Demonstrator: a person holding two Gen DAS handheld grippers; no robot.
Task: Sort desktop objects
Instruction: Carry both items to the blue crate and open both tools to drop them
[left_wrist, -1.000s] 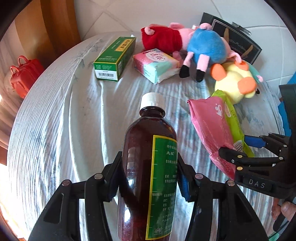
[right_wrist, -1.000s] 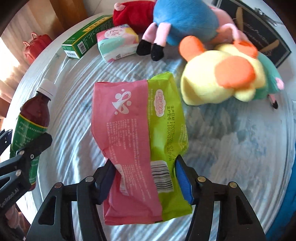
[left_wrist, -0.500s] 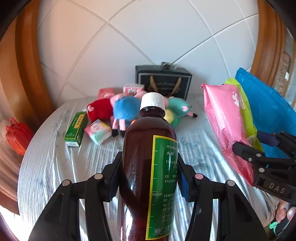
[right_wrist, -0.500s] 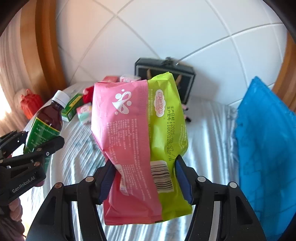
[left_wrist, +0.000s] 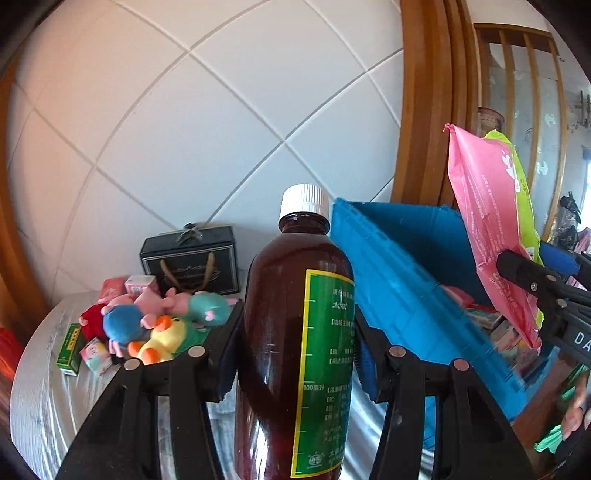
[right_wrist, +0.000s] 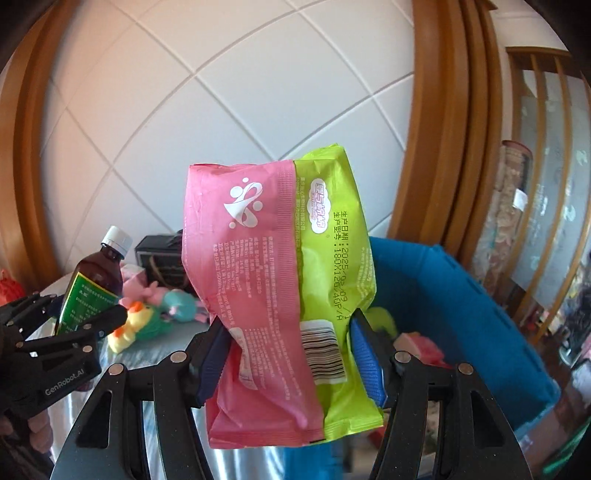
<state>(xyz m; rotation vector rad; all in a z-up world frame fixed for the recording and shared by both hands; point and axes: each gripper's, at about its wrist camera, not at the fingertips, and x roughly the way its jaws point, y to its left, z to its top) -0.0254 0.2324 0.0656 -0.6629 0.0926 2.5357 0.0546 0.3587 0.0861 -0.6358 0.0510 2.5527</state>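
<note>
The brown medicine bottle (left_wrist: 295, 354), white-capped and green-labelled, stands upright in the air, clamped between the pads of the left gripper (left_wrist: 295, 354). To its right the pink-and-green packet (right_wrist: 284, 295) is pinched at its lower half by the right gripper (right_wrist: 286, 354), held up in front of the blue bin (left_wrist: 402, 295), which already contains some small items. Far left on the striped tablecloth (left_wrist: 40, 398) lie plush toys (left_wrist: 147, 328), a green box (left_wrist: 70, 349) and a black gift bag (left_wrist: 190, 260).
</note>
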